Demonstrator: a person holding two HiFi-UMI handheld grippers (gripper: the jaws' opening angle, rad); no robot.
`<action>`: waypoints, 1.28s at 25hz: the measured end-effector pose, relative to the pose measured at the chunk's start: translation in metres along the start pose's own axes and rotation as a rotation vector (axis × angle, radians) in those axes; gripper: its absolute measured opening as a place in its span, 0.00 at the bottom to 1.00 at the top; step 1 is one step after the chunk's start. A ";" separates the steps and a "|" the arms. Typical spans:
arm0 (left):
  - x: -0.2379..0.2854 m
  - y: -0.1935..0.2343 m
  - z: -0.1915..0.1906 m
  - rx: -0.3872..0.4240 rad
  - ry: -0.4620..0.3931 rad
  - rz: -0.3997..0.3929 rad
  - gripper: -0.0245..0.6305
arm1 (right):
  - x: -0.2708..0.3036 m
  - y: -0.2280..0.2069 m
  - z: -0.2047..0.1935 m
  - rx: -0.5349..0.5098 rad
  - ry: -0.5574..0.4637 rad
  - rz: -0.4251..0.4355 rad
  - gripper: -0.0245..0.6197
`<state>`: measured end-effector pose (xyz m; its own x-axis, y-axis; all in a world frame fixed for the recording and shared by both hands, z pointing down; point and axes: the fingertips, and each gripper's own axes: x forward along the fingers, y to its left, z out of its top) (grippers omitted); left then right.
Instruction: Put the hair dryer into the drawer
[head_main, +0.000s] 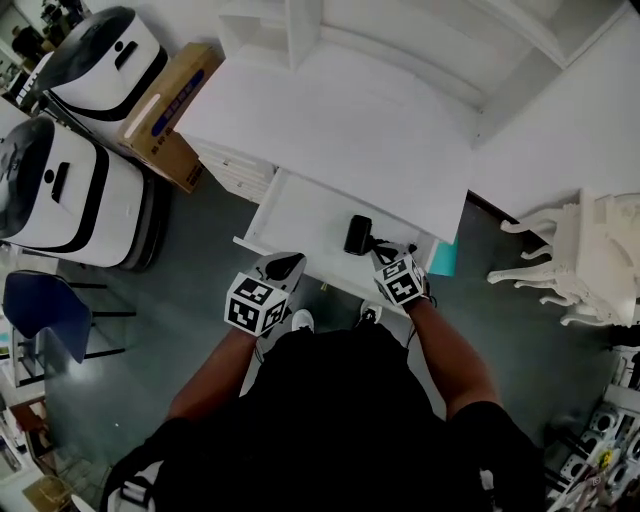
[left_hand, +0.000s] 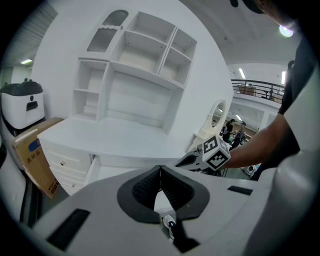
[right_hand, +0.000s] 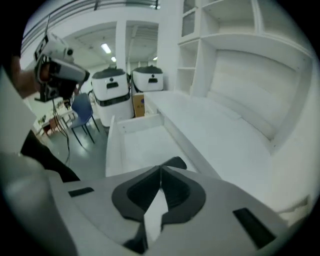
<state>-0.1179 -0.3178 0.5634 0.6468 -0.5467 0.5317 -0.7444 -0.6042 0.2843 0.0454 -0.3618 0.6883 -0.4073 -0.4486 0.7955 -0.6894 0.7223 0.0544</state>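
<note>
Pulled-out shallow white drawer (head_main: 300, 215) under the white wooden desk top (head_main: 340, 130), small black hair dryer (head_main: 358, 236) lying inside toward its front edge, grey floor (head_main: 190, 300) bearing a brown cardboard box (head_main: 170, 115) beside the desk

**Setting.** A furniture mock-up inside a large hall or lab, not a home. The white desk (head_main: 340, 130), with its open drawer (head_main: 305, 215) and shelf unit (left_hand: 135, 60), stood on a grey floor (head_main: 190, 300). Beside it were white-and-black machines (head_main: 70, 190), a cardboard box (head_main: 165, 115) and a blue chair (head_main: 45, 310). A mezzanine railing (left_hand: 255, 87) and ceiling strip lights (right_hand: 105, 48) showed behind.
</note>
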 end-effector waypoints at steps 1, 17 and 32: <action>-0.001 -0.002 -0.001 0.010 0.003 -0.012 0.05 | -0.011 0.007 0.007 0.045 -0.041 0.008 0.09; -0.007 -0.053 -0.018 0.133 0.054 -0.234 0.05 | -0.144 0.058 0.034 0.657 -0.499 -0.008 0.08; -0.007 -0.114 0.008 0.070 -0.050 -0.228 0.05 | -0.209 0.069 0.016 0.621 -0.563 0.038 0.08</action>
<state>-0.0361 -0.2498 0.5216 0.8055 -0.4188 0.4193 -0.5662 -0.7528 0.3358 0.0732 -0.2269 0.5165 -0.5617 -0.7443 0.3612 -0.8064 0.3950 -0.4401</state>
